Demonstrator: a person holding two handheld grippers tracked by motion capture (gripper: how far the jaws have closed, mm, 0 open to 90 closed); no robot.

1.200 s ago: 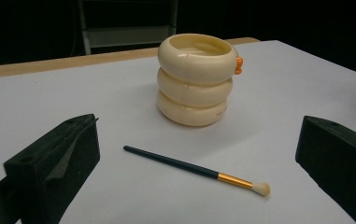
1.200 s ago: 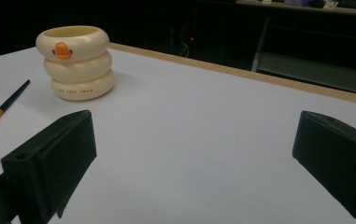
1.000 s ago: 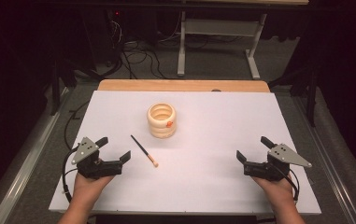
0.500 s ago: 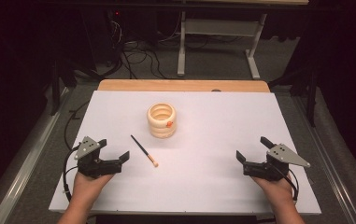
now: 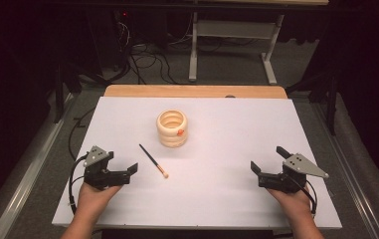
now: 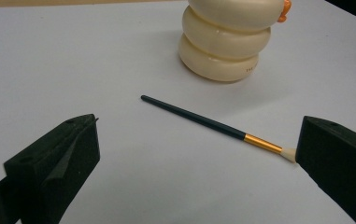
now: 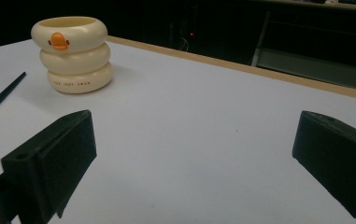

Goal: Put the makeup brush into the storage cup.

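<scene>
A: Biggest first, what's there?

B: White table (image 5: 227,199), w/ a wooden strip along its far edge. Behind it a dark floor w/ cables and a metal frame.

A: Next?

B: The two grippers, each in a person's hand, near the front edge and well apart. Left gripper (image 5: 122,172) sits front-left, right gripper (image 5: 266,167) front-right. Both rest low over the table top.

A: Jaws?

B: Left gripper's jaws stand spread wide, nothing between them touching. Right gripper's jaws are spread too, bare table between them. Neither pinches anything.

A: Then?

B: A cream cup (image 5: 172,128), shaped like three stacked rings, upright near the table's middle, a bit toward the far side. Orange duck-bill knob on the top ring, seen in the right gripper view (image 7: 60,41).

A: Any writing?

B: Small dark print on the bottom ring. In the right gripper view it's approx. two or three short words, too blurred to read for sure. In the left gripper view only a few tiny letters show at the ring's edge; can't read them either.

A: Smallest?

B: A thin brush (image 5: 153,160), lying flat on the table between the left gripper and the cup, apart from both. Dark handle, gold band, pale tip. Tip end points toward the front. In the left gripper view the brush (image 6: 203,123) lies across, in front of the open jaws, tip just beside the right-hand jaw.
</scene>
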